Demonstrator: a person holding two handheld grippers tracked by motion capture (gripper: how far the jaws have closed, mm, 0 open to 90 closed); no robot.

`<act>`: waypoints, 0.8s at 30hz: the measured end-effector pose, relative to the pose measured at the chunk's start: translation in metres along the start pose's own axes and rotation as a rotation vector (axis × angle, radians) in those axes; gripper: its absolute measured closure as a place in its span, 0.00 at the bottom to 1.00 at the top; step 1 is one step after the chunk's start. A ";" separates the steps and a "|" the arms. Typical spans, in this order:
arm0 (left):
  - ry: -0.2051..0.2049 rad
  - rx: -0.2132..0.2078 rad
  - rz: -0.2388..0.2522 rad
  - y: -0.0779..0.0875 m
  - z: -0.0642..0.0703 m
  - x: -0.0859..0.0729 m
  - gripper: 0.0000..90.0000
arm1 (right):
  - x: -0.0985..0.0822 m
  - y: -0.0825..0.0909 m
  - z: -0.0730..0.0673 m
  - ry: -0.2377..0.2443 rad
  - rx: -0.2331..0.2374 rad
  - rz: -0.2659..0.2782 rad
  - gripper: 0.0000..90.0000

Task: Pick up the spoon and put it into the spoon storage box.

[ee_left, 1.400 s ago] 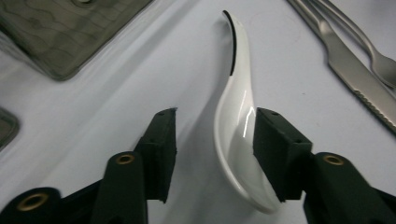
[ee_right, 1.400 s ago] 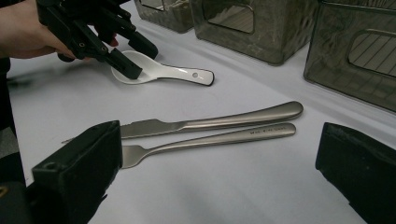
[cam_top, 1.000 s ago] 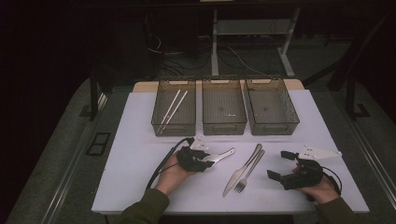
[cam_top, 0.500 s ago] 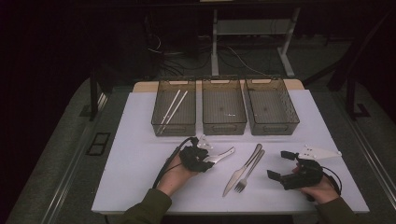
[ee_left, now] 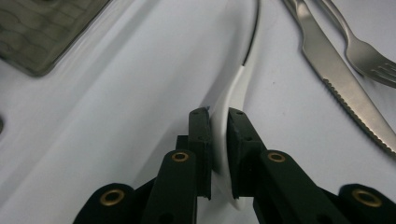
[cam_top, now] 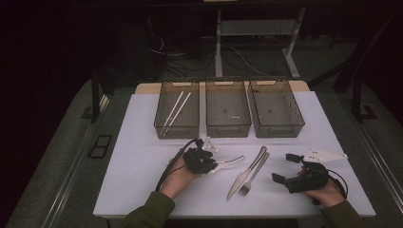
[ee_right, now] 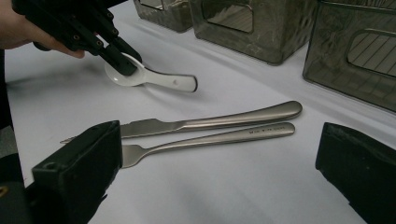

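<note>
The left gripper (ee_left: 218, 122) is clenched on the bowl end of a white spoon (ee_left: 243, 79), its two black jaws pinching the thin rim from either side, and the spoon lies on or just above the white table (cam_top: 142, 137), near the middle and a little left of the knife (cam_top: 247, 172) and fork (cam_top: 254, 175). The grip looks risky: the jaws hold only an edge of smooth, curved material, so the spoon could swivel or slip out once it is lifted, and its long handle, pointing away toward the knife, would add leverage to that twist. If it swings low it could knock the knife, which lies near the handle's tip. The right gripper (cam_top: 289, 169) rests at the right of the table with its jaws spread wide and nothing between them. The left gripper view shows how narrow the bite on the spoon rim is, which the high view is too far off to tell. The right gripper view shows the spoon's handle from the side, with a shadow just under it, but I cannot tell whether it is touching the table. The high view alone lays out the three bins (cam_top: 228, 108) at the far side, the left one holding pale chopsticks (cam_top: 176, 110).
</note>
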State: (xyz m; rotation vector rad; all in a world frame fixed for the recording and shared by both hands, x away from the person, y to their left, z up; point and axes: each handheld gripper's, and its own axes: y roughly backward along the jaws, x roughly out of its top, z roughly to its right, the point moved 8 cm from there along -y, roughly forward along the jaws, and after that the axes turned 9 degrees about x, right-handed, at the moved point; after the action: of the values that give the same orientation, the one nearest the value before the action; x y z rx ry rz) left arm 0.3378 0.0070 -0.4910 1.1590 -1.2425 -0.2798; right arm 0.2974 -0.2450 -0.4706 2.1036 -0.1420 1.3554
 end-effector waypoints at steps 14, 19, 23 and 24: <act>0.010 0.008 0.044 0.004 -0.001 0.004 0.91 | 0.000 0.001 0.000 0.004 0.002 0.002 0.01; 0.017 0.007 0.077 0.010 -0.003 0.006 0.91 | 0.000 0.001 -0.001 0.002 0.003 0.001 0.01; 0.020 0.004 0.102 0.014 -0.004 0.008 0.91 | 0.000 0.001 -0.001 0.002 0.002 0.001 0.01; 0.016 0.004 0.106 0.016 -0.005 0.008 0.91 | 0.000 0.001 -0.001 0.000 0.002 0.001 0.01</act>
State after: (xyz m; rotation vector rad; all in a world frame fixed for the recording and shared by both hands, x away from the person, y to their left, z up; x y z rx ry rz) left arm 0.3387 0.0109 -0.4734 1.0924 -1.2862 -0.1891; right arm 0.2964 -0.2450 -0.4698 2.1050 -0.1416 1.3564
